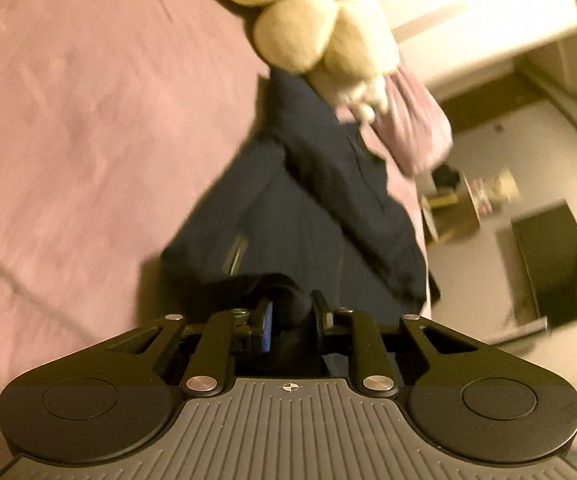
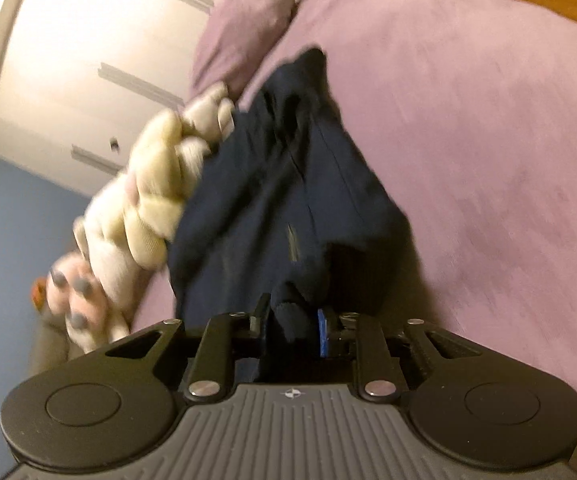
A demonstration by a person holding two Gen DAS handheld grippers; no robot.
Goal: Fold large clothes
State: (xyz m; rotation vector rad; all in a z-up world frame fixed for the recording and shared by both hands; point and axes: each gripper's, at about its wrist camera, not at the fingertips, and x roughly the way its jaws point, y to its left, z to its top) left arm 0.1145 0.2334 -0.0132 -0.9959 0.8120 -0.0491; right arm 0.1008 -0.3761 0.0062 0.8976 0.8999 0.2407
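Note:
A dark navy garment (image 1: 288, 208) hangs stretched over a bed with a pink-purple cover (image 1: 88, 120). My left gripper (image 1: 290, 314) is shut on a bunched edge of it. In the right wrist view the same navy garment (image 2: 288, 184) runs away from my right gripper (image 2: 292, 320), which is shut on another bunched edge. Both frames are motion-blurred. The garment's far end lies near the pillow.
A cream plush toy (image 1: 308, 28) lies beside the garment near a purple pillow (image 1: 412, 120); it also shows in the right wrist view (image 2: 144, 196). A white wardrobe (image 2: 68, 60) stands beyond the bed. A small table with items (image 1: 472, 200) stands off the bed's edge.

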